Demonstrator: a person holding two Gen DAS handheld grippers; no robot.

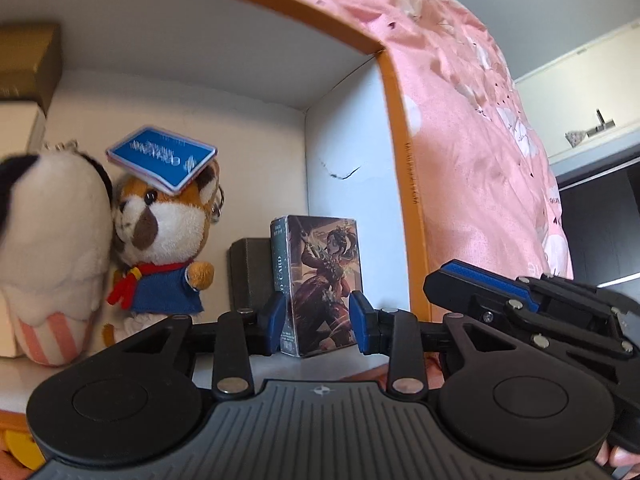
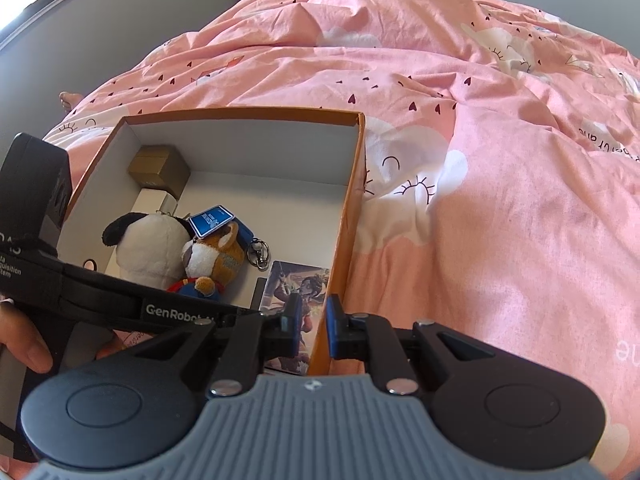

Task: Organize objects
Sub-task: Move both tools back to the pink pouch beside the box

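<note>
An orange cardboard box [image 2: 348,208] with a white inside lies on the pink bed. In it are a card deck box [image 1: 320,280] with a warrior picture, a fox plush [image 1: 164,236] with a blue card [image 1: 162,159] on its head, and a black-and-white plush [image 1: 48,248]. My left gripper [image 1: 319,322] has its blue pads on both sides of the card deck box [image 2: 298,280], which stands on the box floor. My right gripper [image 2: 313,326] straddles the orange box's near right wall, jaws close on it. It also shows at the right of the left wrist view [image 1: 520,300].
A gold box [image 2: 160,170] on a white box [image 2: 152,202] stands at the far left corner inside the orange box. A dark small box [image 1: 250,272] stands behind the card deck. A key ring [image 2: 258,254] lies by the fox. Pink duvet [image 2: 500,200] surrounds the box.
</note>
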